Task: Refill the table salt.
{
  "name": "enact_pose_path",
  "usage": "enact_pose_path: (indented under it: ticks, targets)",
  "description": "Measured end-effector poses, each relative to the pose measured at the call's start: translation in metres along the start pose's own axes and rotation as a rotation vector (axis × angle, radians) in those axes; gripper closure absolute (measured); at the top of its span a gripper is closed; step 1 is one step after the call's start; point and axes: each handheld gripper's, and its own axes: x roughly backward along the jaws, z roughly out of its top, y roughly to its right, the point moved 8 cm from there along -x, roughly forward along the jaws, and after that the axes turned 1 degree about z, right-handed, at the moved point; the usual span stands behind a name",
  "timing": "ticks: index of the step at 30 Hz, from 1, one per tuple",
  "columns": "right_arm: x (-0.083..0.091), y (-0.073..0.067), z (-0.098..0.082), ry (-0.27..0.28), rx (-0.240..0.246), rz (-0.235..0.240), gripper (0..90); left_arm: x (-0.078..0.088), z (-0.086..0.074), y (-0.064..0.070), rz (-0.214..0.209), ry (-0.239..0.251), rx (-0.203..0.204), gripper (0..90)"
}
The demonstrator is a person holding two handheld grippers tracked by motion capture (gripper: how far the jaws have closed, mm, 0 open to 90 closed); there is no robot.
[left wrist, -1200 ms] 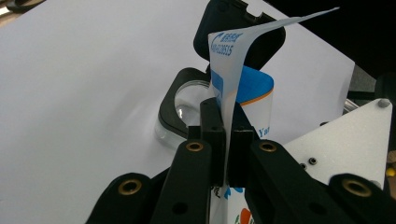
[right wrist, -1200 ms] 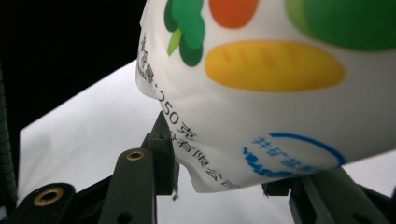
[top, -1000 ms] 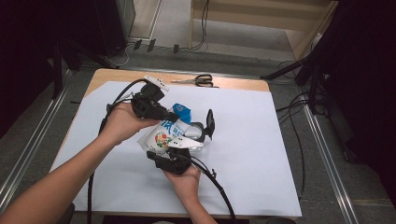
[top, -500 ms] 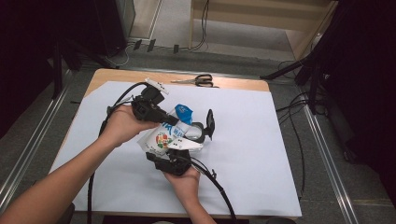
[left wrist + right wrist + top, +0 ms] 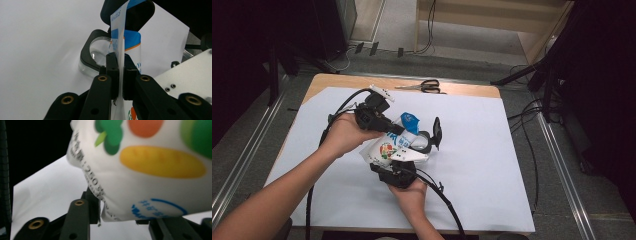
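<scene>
Pinching the thin flat edge of a printed snack bag (image 5: 121,50), the left gripper (image 5: 119,75) has its two black pads pressed together on the film, which rises straight up between them in the left gripper view. In the high view that same left gripper (image 5: 398,131) sits just left of centre, in the person's left hand (image 5: 343,135), and the bag (image 5: 393,148) hangs between it and the right gripper (image 5: 398,161) just below, which the right hand (image 5: 412,192) brings in from the bottom edge.

The right gripper (image 5: 117,216) has the bag's puffed lower end (image 5: 150,170) between its jaws (white film with green, orange and yellow shapes and blue lettering); its jaws have just been closing, and the bag's bottom seam lies against the left jaw, though whether both pads actually press on it I cannot tell.

A black-framed magnifier (image 5: 432,136) lies on the white sheet (image 5: 492,150) just right of the bag; in the left gripper view its clear lens (image 5: 98,51) shows behind the bag's edge. A pair of scissors (image 5: 424,86) rests on the bare wooden table (image 5: 337,81) strip near the upper middle of the frame, well apart from the hands.
</scene>
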Motion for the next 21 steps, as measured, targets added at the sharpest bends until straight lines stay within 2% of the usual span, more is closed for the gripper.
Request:
enact_pose_path:
  ticks: [9,12,15,21]
  targets:
    - [0.001,0.001,0.001,0.003,0.004,0.007,69.4,0.003,-0.005,0.000,-0.003,-0.010,-0.015,80.3]
    - [0.002,0.002,0.001,0.004,0.010,0.005,69.4,0.006,-0.006,0.000,-0.026,-0.003,-0.005,79.9]
    - [0.002,0.002,0.001,-0.001,0.008,0.009,69.4,0.008,-0.007,-0.002,-0.025,0.003,0.001,78.4]
    - [0.001,0.002,-0.001,-0.010,0.008,0.014,69.4,0.014,-0.007,-0.004,-0.037,0.013,0.000,81.6]
